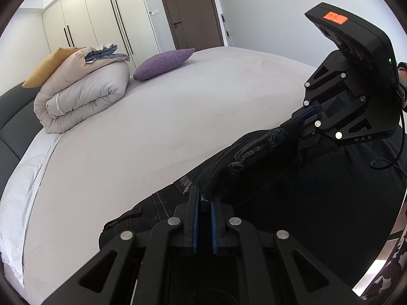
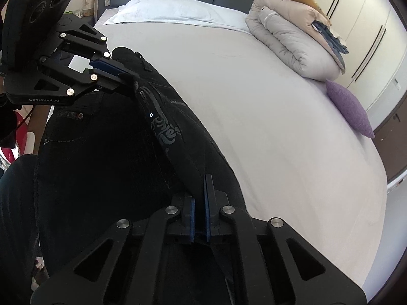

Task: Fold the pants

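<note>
At the near edge of the bed, black pants lie bunched w/ the waistband lifted between both tools. Left claw is clamped tight on the waistband edge near the button end; right claw is pinched down on the same band further along, fabric wedged between its blue pads. The band w/ its pale printed lettering runs taut from one grip to the other. Step in hand, I'd judge: securing both waist corners before spreading or the first fold, so task is early. Next move prob. needs both claws to lift together and pull apart evenly, so the legs hang or lay straight w/o twisting. Pants look like heavy denim, stiff-ish, visible seam stitching, dark enough that folds are hard to read. Bed sheet is smooth, pale, matte. Farther back: a rolled puffy quilt, soft and thick, and a purple knit-textured cushion.
</note>
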